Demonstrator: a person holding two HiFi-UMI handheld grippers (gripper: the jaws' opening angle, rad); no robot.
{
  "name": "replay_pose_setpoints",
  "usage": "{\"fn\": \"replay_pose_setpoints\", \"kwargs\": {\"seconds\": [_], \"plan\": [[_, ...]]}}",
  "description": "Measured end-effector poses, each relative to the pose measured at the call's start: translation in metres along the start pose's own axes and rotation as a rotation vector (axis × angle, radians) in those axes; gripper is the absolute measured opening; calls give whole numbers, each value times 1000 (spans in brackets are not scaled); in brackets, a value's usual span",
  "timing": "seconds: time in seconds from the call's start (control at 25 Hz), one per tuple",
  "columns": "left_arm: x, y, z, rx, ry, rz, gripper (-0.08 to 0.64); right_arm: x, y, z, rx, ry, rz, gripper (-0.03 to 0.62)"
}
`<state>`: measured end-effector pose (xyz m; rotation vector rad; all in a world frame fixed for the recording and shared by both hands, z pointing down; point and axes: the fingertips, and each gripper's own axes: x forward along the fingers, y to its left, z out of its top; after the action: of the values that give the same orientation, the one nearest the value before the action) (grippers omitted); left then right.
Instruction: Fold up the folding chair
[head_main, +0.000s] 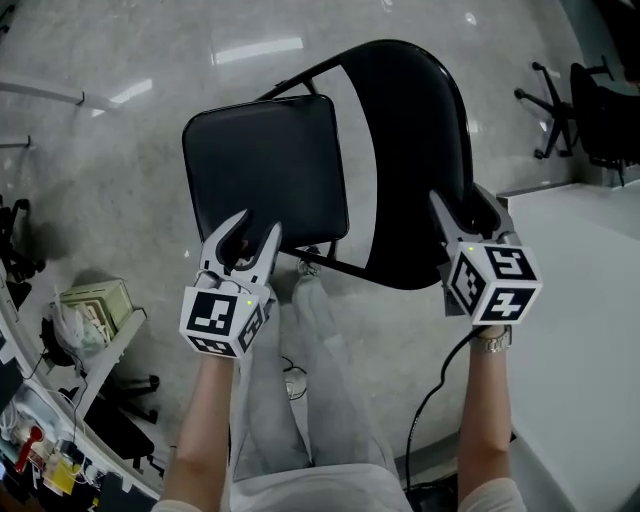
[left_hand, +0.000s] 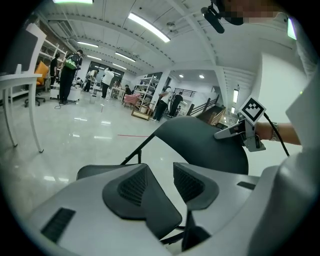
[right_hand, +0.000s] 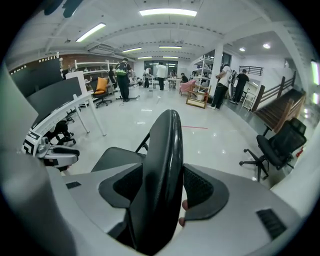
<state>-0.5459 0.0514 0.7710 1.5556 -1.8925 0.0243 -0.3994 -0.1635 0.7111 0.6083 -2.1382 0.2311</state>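
**The folding chair (head_main: 400, 90) stood fully open; folding had hardly begun.**

In the head view, the chair stood on the pale floor (head_main: 120, 150) right in front of the person. Its flat black seat (head_main: 265, 165) lay at 11 o'clock from the middle and its curved black backrest (head_main: 415, 190) at 1 o'clock. The left gripper (head_main: 255, 228) hung at the seat's 6 o'clock edge, and the right gripper (head_main: 462, 205) sat on the backrest's 4 o'clock rim. In the left gripper view, that gripper's jaws stood partly apart with nothing between them, the seat edge showing just beyond at 9 o'clock. In the right gripper view, the jaws were spread wide astride the backrest's thin edge, apparently not yet squeezing it. Judging from this, both grips and the whole swing of seat against backrest remained to be done.
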Motion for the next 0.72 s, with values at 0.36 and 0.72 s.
{"fn": "replay_pose_setpoints", "kwargs": {"seconds": [0.36,0.72], "plan": [[10,40,-40,-75,21,29,220,19,-1,-12,83,103,65,205],[11,117,-79,-172,84,43,222,23,2,-13,171,127,75,158]]}}
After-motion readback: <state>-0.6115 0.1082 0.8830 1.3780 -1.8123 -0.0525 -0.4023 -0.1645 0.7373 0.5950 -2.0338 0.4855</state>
